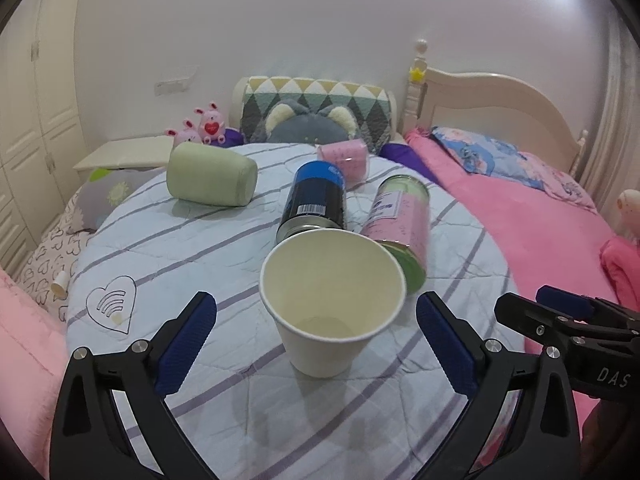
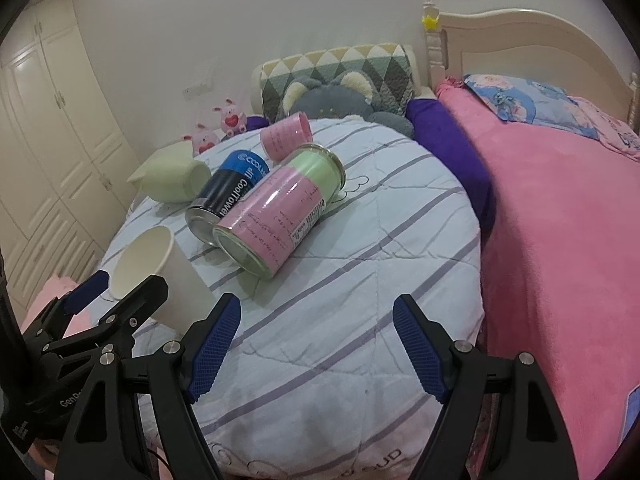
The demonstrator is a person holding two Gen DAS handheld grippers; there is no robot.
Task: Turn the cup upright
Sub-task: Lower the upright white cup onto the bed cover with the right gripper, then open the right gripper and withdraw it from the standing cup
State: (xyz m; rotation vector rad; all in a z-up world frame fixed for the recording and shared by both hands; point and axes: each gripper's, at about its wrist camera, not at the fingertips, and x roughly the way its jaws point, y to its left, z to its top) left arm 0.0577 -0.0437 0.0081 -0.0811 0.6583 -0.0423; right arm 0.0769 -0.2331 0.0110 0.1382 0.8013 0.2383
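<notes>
A white paper cup (image 1: 332, 300) stands upright, mouth up, on the round striped cushion (image 1: 180, 240). My left gripper (image 1: 316, 336) is open, its blue-padded fingers either side of the cup's lower half without touching it. In the right wrist view the cup (image 2: 160, 272) is at the left, with the left gripper (image 2: 120, 292) around it. My right gripper (image 2: 316, 344) is open and empty over the cushion's near part (image 2: 340, 280), to the right of the cup; it also shows at the right edge of the left wrist view (image 1: 560, 312).
Behind the cup lie a black and blue can (image 1: 316, 204), a pink and green can (image 1: 396, 224), a small pink can (image 1: 346, 158) and a green cylinder (image 1: 212, 174). A pink bed (image 2: 560, 220) is to the right. Plush toys (image 1: 304, 124) and a wardrobe (image 2: 48, 140) stand behind.
</notes>
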